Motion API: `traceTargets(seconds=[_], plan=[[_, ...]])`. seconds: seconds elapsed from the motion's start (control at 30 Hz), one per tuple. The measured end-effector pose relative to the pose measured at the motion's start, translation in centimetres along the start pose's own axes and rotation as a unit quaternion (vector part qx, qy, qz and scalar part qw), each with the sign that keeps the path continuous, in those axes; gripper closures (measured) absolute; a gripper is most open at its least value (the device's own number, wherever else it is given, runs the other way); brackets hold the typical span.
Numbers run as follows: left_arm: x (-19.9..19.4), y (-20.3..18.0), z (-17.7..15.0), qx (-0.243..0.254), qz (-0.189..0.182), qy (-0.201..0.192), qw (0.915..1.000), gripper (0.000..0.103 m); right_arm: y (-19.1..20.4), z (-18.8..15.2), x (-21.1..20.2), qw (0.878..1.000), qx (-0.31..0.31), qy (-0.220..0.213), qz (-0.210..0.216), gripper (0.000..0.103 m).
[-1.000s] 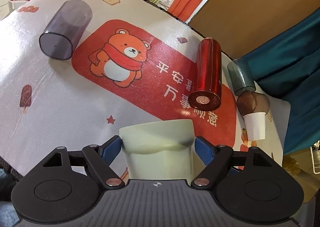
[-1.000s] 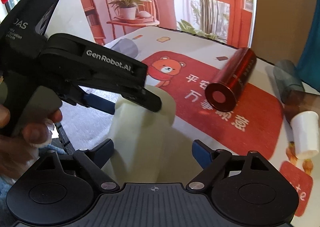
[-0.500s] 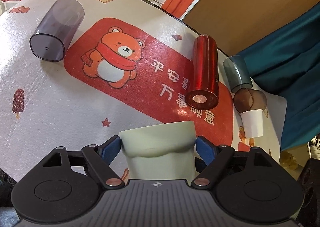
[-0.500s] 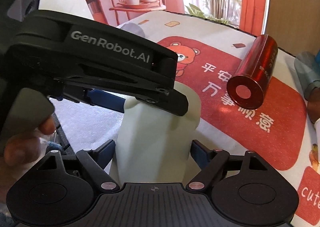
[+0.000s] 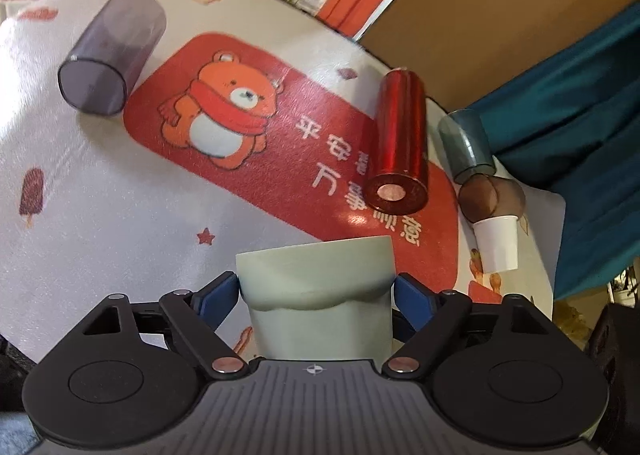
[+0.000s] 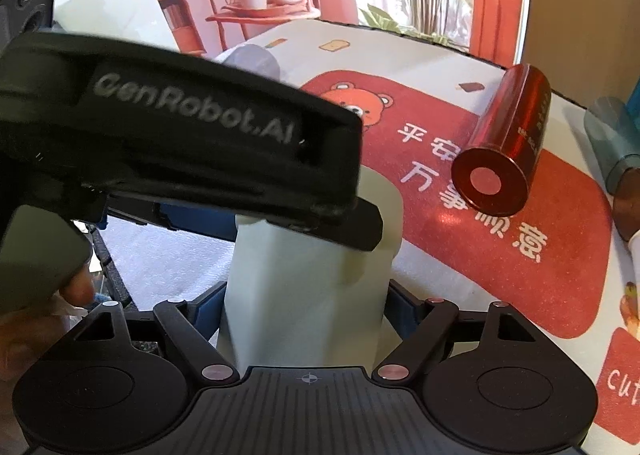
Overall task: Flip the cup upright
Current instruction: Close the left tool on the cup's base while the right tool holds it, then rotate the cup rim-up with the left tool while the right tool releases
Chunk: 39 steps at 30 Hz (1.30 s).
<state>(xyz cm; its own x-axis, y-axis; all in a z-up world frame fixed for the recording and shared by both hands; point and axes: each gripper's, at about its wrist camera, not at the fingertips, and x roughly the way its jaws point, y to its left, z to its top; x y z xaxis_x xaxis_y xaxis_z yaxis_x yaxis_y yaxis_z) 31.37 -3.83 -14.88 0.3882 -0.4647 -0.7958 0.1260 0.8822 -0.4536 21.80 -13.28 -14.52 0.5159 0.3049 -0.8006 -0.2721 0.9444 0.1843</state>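
Observation:
A pale green cup (image 5: 316, 295) sits between the blue pads of my left gripper (image 5: 316, 291), which is shut on it near the table's front edge. The same cup (image 6: 304, 295) fills the middle of the right wrist view, between the fingers of my right gripper (image 6: 304, 311), whose blue pads touch its sides. The black body of the left gripper (image 6: 192, 159) crosses above the cup in that view and hides its upper end.
On the bear-print tablecloth (image 5: 120, 215) lie a red metallic cup (image 5: 398, 151) on its side, a dark translucent cup (image 5: 108, 59) at far left, and a blue-grey cup (image 5: 464, 145), a brown cup (image 5: 490, 197) and a white cup (image 5: 498, 245) at right.
My right gripper has moved in and closed around the green cup, which was beside its open fingers a second ago. The left gripper has kept its hold and shifted slightly.

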Motion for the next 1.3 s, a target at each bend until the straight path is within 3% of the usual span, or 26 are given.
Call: traceTargets(seconds=[0.43, 0.63, 0.97, 1.3], plan=[[-2.8, 0.9, 0.1, 0.005, -0.016, -0.030, 0.9994, 0.020, 1.1, 0.5, -0.3, 0.999, -0.026, -0.020, 0.009, 0.026], [-4.6, 1.2, 1.0, 0.027, 0.005, -0.052, 0.9983, 0.020, 2.7, 2.1, 0.4, 0.998, -0.046, -0.048, 0.009, 0.027], [-7.7, 3.8, 3.9, 0.019, 0.042, -0.114, 0.9924, 0.020, 5.8, 6.5, 3.4, 0.987, -0.111, -0.115, 0.011, 0.029], [-8.5, 3.4, 2.2, 0.038, 0.021, -0.114, 0.9925, 0.019, 6.0, 4.7, 2.9, 0.981, -0.135, -0.142, 0.001, 0.029]])
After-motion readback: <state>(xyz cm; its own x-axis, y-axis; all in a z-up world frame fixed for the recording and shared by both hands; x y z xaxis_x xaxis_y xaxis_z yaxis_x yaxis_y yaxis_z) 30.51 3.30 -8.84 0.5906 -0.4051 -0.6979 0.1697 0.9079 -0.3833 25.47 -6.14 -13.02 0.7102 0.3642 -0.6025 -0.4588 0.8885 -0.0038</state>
